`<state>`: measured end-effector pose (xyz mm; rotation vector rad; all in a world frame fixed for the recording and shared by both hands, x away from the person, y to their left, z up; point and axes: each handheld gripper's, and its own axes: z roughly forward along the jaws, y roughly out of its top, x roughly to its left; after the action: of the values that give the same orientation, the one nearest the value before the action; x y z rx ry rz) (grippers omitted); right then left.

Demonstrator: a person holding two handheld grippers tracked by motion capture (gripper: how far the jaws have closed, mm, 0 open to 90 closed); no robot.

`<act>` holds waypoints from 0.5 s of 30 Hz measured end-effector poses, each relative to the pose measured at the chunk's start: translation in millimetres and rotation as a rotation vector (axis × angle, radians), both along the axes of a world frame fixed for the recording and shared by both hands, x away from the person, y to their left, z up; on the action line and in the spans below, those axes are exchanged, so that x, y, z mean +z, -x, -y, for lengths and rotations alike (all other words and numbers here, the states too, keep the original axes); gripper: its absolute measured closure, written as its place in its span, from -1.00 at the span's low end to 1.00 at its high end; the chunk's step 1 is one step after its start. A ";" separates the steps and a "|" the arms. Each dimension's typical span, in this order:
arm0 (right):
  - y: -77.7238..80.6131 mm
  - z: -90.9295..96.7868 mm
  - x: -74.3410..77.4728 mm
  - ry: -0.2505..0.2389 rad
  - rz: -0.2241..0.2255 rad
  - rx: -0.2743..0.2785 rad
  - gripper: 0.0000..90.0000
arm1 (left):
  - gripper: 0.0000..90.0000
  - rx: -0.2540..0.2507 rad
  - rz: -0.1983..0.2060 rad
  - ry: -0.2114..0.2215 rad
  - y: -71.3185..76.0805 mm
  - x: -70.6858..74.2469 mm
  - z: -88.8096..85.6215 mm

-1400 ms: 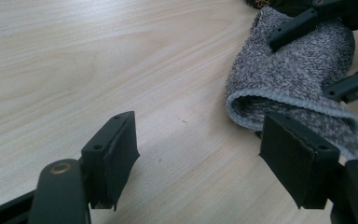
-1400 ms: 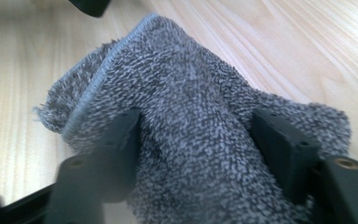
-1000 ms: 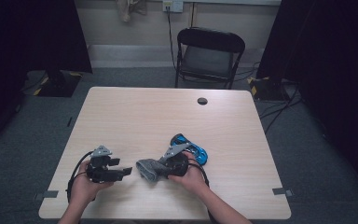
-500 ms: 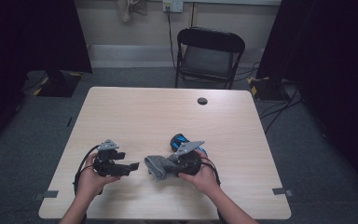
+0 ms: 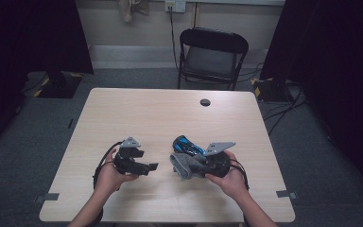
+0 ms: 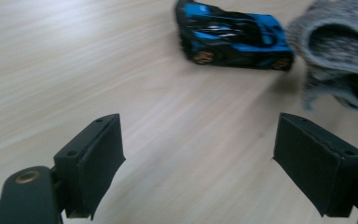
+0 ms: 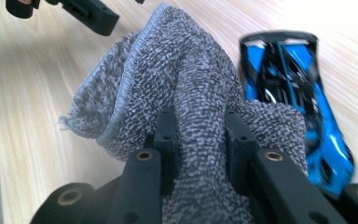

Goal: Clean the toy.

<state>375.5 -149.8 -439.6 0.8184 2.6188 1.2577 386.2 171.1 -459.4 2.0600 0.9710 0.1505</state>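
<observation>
The wooden table (image 5: 137, 113) carries everything, with a black folding chair (image 5: 211, 56) beyond its far edge at twelve o'clock and a small dark round disc (image 5: 205, 102) near that edge. Toward the near side, at about five o'clock from the table's middle, the right tongs (image 5: 184, 166) are clenched on a grey terry cloth (image 7: 186, 93), a bunched fold of it pinched between the two jaws. The cloth (image 5: 183, 165) hangs from them just above the wood. A blue and black toy car (image 5: 188, 145) lies on the table touching the cloth, at one o'clock from it; no writing on it can be read. At nine o'clock from the cloth, near it, the left tongs (image 5: 152, 167) are released: their jaws have just been opening and stand wide, with nothing between them.
</observation>
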 end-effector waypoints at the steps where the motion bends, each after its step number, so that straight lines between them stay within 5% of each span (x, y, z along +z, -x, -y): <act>1: 0.8 2.7 -1.0 0.001 -0.002 -0.004 0.59 | -0.66 -0.001 0.001 -0.023 0.0 -3.0 1.4; 7: 5.0 17.2 -6.4 0.017 -0.001 -0.013 0.59 | -0.65 -0.030 0.023 -0.095 1.9 -20.1 9.3; 15: 9.8 41.5 -11.3 0.027 -0.003 -0.035 0.59 | -0.65 -0.050 0.043 -0.076 0.9 -18.1 24.6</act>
<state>365.7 -191.3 -450.9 0.8581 2.6055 1.2112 385.3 146.5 -477.5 2.1399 0.8997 0.2076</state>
